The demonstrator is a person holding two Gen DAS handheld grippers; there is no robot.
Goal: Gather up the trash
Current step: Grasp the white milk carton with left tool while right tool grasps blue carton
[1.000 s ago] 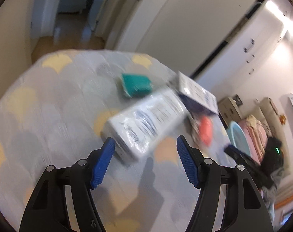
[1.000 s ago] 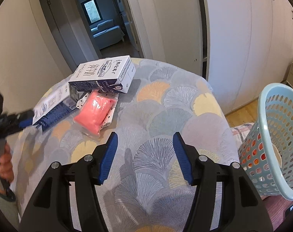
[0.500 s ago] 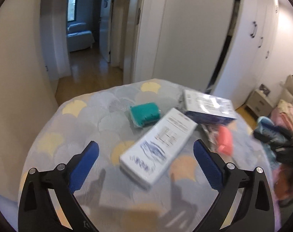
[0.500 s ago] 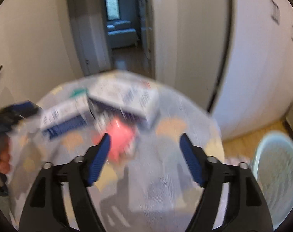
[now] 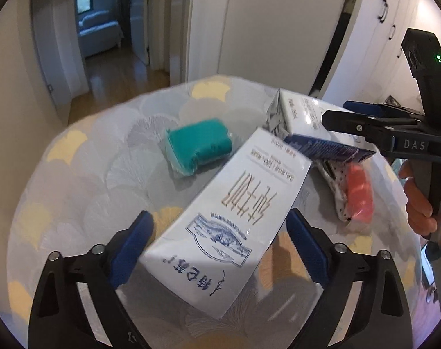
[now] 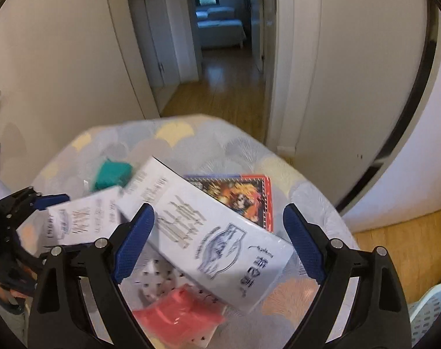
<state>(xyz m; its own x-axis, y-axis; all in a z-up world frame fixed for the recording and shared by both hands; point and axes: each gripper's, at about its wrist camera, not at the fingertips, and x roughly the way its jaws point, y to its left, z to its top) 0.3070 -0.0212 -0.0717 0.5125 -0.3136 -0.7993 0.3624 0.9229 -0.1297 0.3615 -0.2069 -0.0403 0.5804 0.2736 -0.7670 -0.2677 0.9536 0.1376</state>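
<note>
On the round patterned table (image 5: pixel 84 180) lie two white cartons, a teal packet (image 5: pixel 198 145), a pink packet (image 5: pixel 357 200) and a colourful flat packet (image 6: pixel 240 197). My left gripper (image 5: pixel 219 242) is open, its jaws either side of the near carton (image 5: pixel 235 218). My right gripper (image 6: pixel 217 241) is open, its jaws either side of the far carton (image 6: pixel 217 232), with the pink packet (image 6: pixel 179 312) below it. The right gripper also shows in the left wrist view (image 5: pixel 394 133) over that far carton (image 5: pixel 304 125).
A pale blue perforated basket (image 6: pixel 429 314) stands on the floor at the table's right. White wardrobe doors (image 5: pixel 278 29) and an open doorway to a hall (image 6: pixel 220 43) lie beyond the table. The table's edge drops to wooden floor.
Both grippers have dropped and moved in toward the table; each now has a carton between its open jaws. The right gripper has swung left, away from the basket.
</note>
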